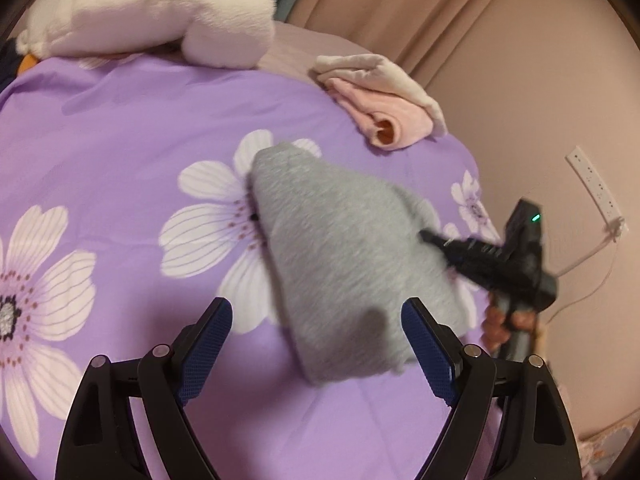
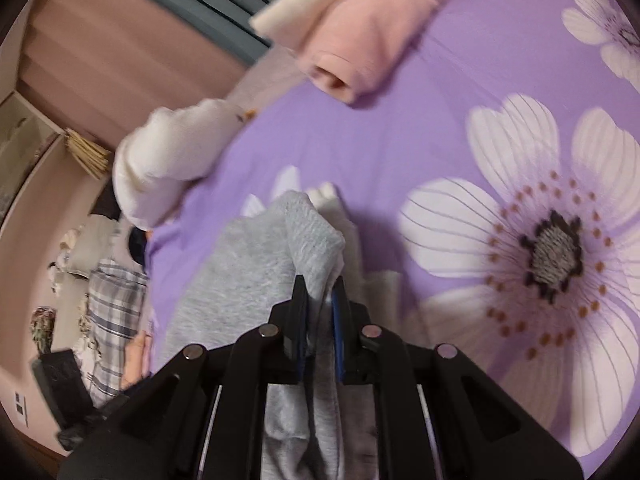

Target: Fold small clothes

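The grey knit garment [image 1: 340, 248] lies on the purple floral bedsheet [image 1: 132, 120], its edge pinched in the right gripper [image 2: 320, 292] fingers. The left gripper [image 1: 316, 320] fingers gape wide, empty. Folded pink clothes [image 1: 384, 116] sit at one o'clock.

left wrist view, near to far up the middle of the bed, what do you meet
left gripper, jaws wide with nothing pressed between them → grey garment lying on the purple flowered bedsheet → pink and cream folded clothes → beige curtain
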{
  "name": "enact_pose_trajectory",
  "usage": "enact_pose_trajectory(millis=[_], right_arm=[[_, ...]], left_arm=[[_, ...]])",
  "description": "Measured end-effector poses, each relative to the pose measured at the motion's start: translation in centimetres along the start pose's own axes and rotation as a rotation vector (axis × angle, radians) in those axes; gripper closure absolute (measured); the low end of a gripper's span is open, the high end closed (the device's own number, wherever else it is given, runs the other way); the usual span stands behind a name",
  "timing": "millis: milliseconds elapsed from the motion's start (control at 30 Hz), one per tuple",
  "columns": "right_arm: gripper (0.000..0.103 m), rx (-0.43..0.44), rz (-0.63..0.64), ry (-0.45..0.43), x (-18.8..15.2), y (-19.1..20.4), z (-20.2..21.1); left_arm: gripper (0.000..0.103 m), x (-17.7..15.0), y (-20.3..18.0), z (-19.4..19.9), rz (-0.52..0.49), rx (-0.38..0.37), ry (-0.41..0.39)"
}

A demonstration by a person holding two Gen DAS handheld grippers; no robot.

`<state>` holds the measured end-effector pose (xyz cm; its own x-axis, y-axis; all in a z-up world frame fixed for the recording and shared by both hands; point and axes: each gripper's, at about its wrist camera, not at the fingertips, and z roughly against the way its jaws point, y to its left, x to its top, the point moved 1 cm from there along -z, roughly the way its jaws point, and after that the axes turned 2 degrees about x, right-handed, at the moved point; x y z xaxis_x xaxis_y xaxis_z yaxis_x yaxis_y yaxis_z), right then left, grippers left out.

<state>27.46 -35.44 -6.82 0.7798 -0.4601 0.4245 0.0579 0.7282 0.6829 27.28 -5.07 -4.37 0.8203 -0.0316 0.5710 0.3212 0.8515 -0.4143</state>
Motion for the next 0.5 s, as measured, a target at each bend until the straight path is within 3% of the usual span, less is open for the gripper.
enact_pose_trajectory(millis=[333, 500], right_arm=[[0.085, -0.106, 0.079, 0.024, -0.9, -0.1, -1.4], [0.083, -0.135, 0.08, 0.021, -1.1, -0.7, -1.1]], left_arm=[[0.017, 1.7, -4.4, -0.6, -0.012, -0.118, -0.028], [0.017, 1.3, -5.5, -1.5, -0.018, -0.214, 0.015]])
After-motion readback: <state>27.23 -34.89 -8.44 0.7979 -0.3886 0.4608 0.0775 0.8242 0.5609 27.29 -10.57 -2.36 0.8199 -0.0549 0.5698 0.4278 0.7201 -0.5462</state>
